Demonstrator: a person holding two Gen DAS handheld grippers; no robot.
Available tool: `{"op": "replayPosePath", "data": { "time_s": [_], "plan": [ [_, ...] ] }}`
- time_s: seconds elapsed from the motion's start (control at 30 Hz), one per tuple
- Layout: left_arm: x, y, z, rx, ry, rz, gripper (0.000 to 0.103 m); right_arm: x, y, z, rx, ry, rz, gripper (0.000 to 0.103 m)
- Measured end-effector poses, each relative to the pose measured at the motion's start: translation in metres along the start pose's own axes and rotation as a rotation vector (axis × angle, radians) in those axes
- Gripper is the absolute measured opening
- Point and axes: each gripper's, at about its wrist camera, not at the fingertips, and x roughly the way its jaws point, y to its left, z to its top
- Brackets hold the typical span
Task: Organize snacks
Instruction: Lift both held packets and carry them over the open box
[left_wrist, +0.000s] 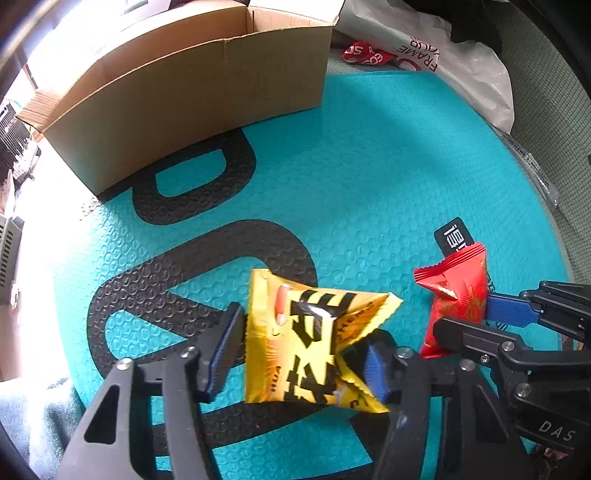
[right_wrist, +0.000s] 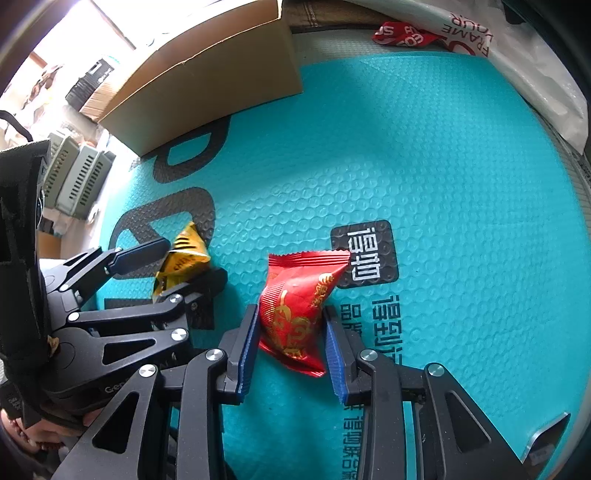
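Left tool (left_wrist: 299, 354) gripping yellow snack packet (left_wrist: 314, 339), right tool (right_wrist: 291, 347) clamping red snack packet (right_wrist: 299, 306) — both seemingly lifted over teal surface (left_wrist: 369, 166), cardboard box (left_wrist: 192, 96) sitting beyond

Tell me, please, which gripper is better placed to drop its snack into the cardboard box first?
Probably left. The left gripper holds the yellow packet nearer the cardboard box; the right gripper, holding the red packet, sits farther to the side.

Bright daylight blows out the upper left of both sharp views; fisheye edges curve darkly.
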Motion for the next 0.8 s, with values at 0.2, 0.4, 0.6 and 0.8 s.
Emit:
{"op": "replayPosePath", "data": {
  "time_s": [0.2, 0.4, 0.6, 0.8],
  "plan": [
    [-0.004, 0.005, 0.001, -0.019, -0.008, -0.024, 0.043, 0.001, 0.001, -0.002, -0.003, -0.001, 0.003, 0.031],
    [-0.013, 0.002, 0.001, -0.026, -0.002, -0.046, 0.032, -0.002, 0.000, -0.006, 0.018, 0.003, 0.040, 0.031],
    [-0.020, 0.001, -0.011, -0.048, 0.008, -0.065, 0.030, -0.007, 0.003, -0.012, 0.020, -0.003, 0.050, 0.031],
    [-0.039, -0.003, -0.020, -0.067, -0.009, -0.081, 0.030, -0.017, 0.011, -0.018, 0.007, -0.016, 0.068, 0.031]
  ]
}}
